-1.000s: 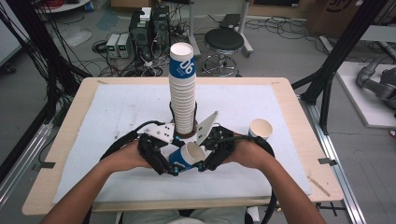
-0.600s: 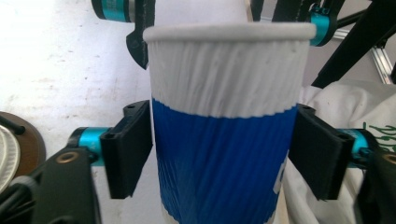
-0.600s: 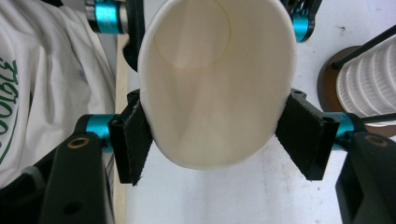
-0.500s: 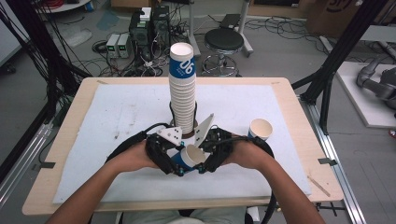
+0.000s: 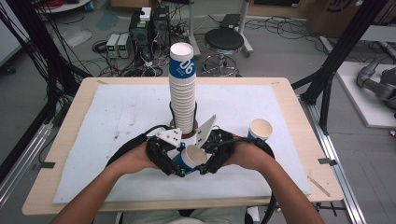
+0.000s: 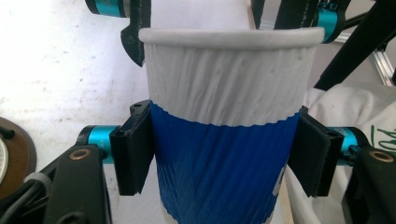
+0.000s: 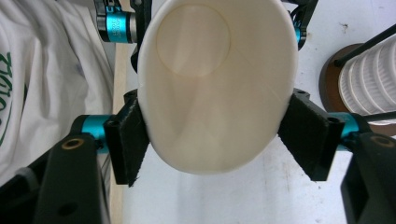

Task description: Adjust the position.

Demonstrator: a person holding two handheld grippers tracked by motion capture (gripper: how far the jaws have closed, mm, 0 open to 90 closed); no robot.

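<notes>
We note a light wooden table (image 5: 299,116) covered by a white padded sheet (image 5: 116,116). On it, just beyond the hands, stands 1 tall stack of ribbed paper cups (image 5: 183,93) on a round brown base, the top cup banded blue. 1 loose white paper cup (image 5: 260,129) stands upright on the sheet to the right, near the right hand and apart from it.

The item in hand is 1 blue-and-white ribbed paper cup (image 5: 190,158), held above the near part of the sheet between the 2 tools. Its long axis is tilted, and its open mouth faces up and towards the right side.

The left gripper (image 5: 164,154) is clenched on the blue lower band of this cup; in the left gripper view both black pads (image 6: 133,151) press against the wall. The right gripper (image 5: 215,151) has just been opening. In its own view the cup's rim lies between its pads (image 7: 128,140), close at both sides; we judge that grip to be loosening.

We judge that the cup lies between both tools and is carried mainly by the left one. The stack lies directly beyond it.
</notes>
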